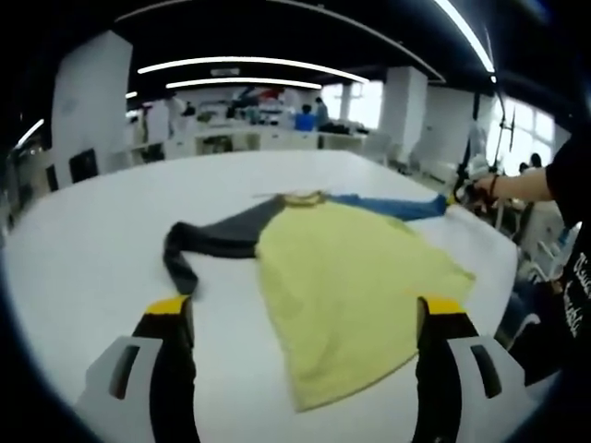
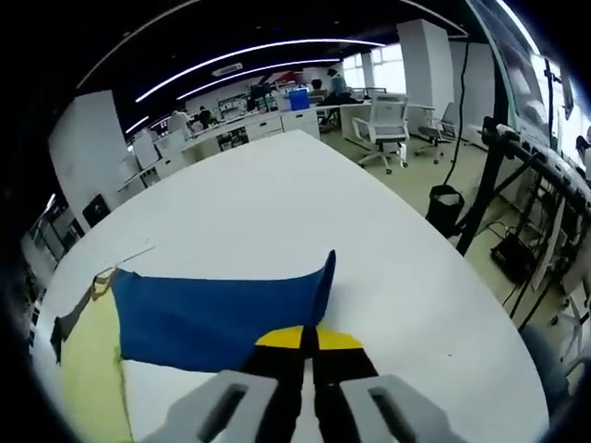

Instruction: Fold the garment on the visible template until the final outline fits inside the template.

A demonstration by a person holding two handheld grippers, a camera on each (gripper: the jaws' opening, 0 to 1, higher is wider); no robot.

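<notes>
Left gripper view looks across a big white round-edged table [image 1: 92, 249] with the garment, a yellow-bodied shirt with one dark grey sleeve and one blue sleeve [image 1: 342, 277], lying flat near the middle of it. The left gripper [image 1: 305, 318] hovers above the near edge of the table with its black, yellow-tipped jaws spread wide apart, nothing between them, and the shirt's hem sits just beyond them. The grey sleeve [image 1: 208, 242] bends off to the side of the yellow body and doubles back toward the camera; the blue sleeve [image 1: 392, 205] stretches out the other way toward the far edge of the table, where a person's hand [image 1: 480, 189] is at its cuff, sleeve in black behind it. Right gripper view picks up that end: the right gripper [image 2: 308, 337] has its jaws pressed together on the blue sleeve's lower edge, and the cuff corner stands up a bit off the table just past the tips. I can't make out any template outline on the table. Beyond the table there are white office chairs [image 2: 388, 125], desks [image 2: 231, 129] with people sitting at them, a black bin [image 2: 446, 205] on the floor and some dark stands [image 2: 489, 185].
</notes>
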